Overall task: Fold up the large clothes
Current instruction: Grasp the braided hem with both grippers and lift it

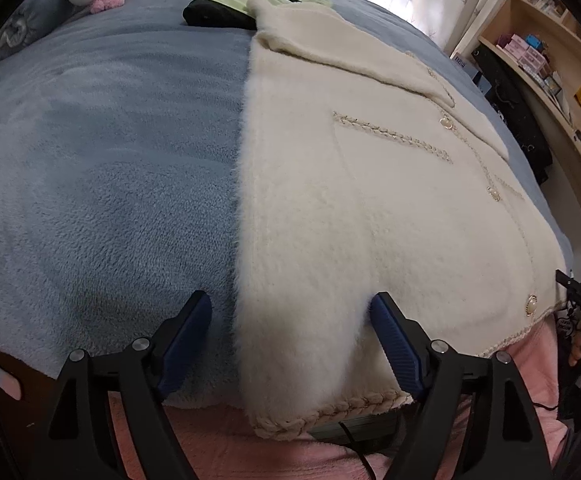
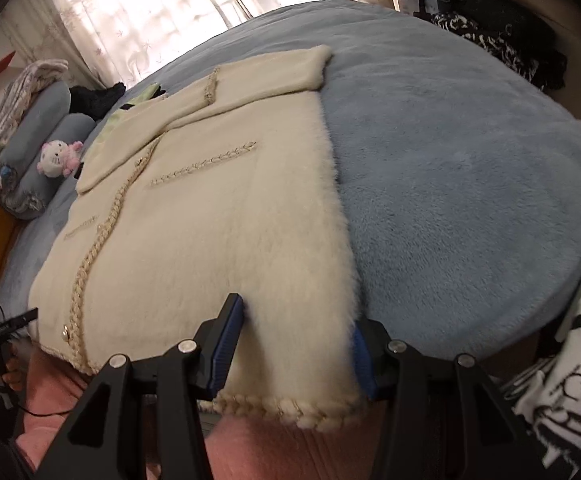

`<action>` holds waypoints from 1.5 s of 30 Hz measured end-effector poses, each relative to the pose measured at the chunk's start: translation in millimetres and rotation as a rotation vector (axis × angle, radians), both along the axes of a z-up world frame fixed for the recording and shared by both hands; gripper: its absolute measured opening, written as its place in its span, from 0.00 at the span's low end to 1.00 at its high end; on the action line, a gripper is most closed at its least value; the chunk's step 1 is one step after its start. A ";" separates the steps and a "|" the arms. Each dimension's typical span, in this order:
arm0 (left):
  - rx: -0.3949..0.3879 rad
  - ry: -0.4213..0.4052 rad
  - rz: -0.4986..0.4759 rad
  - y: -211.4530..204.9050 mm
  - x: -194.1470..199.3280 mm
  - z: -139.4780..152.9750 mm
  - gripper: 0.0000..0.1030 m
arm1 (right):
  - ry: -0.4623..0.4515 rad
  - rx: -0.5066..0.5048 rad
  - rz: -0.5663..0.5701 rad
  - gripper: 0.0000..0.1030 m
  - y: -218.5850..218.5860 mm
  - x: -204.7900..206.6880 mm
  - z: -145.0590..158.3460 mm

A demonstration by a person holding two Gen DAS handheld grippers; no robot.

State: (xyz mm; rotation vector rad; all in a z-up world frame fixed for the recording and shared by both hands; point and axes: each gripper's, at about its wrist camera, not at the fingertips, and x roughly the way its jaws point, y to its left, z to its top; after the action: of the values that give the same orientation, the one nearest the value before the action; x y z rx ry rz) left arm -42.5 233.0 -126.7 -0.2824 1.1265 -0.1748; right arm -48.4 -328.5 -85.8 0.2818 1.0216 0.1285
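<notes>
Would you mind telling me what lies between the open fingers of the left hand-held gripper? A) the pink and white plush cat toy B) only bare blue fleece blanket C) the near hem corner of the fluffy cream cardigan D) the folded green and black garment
C: in the left wrist view the left hand-held gripper is open, its fingers straddling the braided hem corner of the fluffy cream cardigan on the blue fleece blanket.

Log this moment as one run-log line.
step: hem grasp | left tongs: open, straddling cream coat hem corner | right tongs: open, straddling other hem corner | coat: flat on blue blanket, sleeves folded in
</notes>
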 end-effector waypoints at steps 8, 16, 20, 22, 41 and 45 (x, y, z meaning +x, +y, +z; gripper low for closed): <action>0.009 0.000 -0.006 -10.8 -4.9 7.2 0.55 | -0.014 0.038 0.048 0.15 6.8 -6.4 9.1; -0.028 0.042 -0.021 -9.2 4.3 -3.5 0.63 | 0.025 0.035 0.055 0.15 13.1 5.1 -1.2; -0.002 0.051 -0.005 -16.9 9.3 -2.3 0.60 | 0.008 -0.040 0.050 0.14 25.0 3.4 3.4; 0.022 0.023 -0.001 -24.5 5.6 5.2 0.37 | 0.003 -0.071 0.042 0.13 29.2 1.6 7.3; -0.135 -0.213 0.039 -51.6 -80.0 152.6 0.07 | -0.205 -0.038 0.118 0.09 43.3 -59.9 134.6; -0.253 -0.241 0.123 -24.8 -78.6 182.2 0.07 | -0.232 0.054 0.073 0.09 24.8 -60.5 155.3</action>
State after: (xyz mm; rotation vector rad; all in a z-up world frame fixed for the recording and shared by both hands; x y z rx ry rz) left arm -121.1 208.2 55.5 -0.5406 0.8445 -0.2363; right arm -108.9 -303.6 69.5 0.2723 0.7988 0.2494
